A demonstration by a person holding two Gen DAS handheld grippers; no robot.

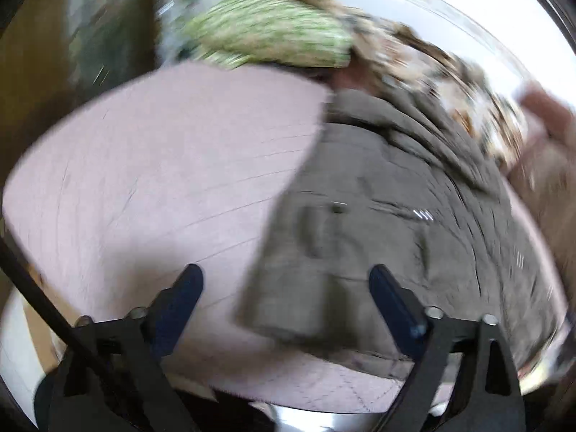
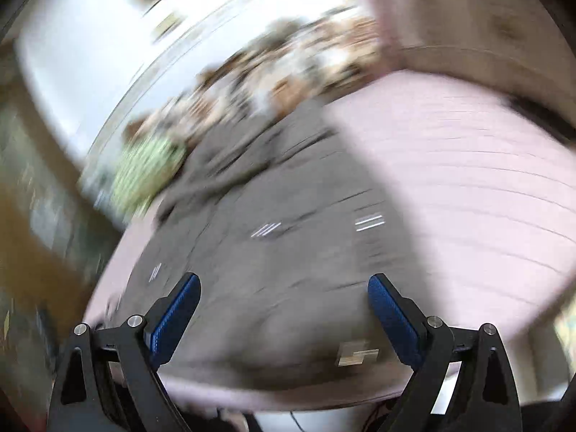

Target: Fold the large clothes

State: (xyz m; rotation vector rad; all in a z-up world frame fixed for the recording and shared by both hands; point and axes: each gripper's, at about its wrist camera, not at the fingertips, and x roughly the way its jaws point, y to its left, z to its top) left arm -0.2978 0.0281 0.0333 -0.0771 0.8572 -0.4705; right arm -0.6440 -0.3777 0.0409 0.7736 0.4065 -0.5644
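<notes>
A large grey-brown garment (image 1: 378,223) lies spread on a pale pink quilted surface (image 1: 162,180). Both views are motion-blurred. My left gripper (image 1: 286,288) is open and empty, hovering over the garment's near left edge. In the right wrist view the same garment (image 2: 288,252) stretches away from me on the pink surface (image 2: 468,198). My right gripper (image 2: 284,295) is open and empty above the garment's near end, where a small pale label (image 2: 356,354) shows.
A green-and-white patterned cloth (image 1: 273,36) and a brown-and-white patterned cloth (image 1: 450,82) lie at the far end of the surface. They also show in the right wrist view (image 2: 147,169) (image 2: 288,68). A beige cushion (image 2: 486,36) is at the far right. Brown floor (image 1: 21,82) lies left.
</notes>
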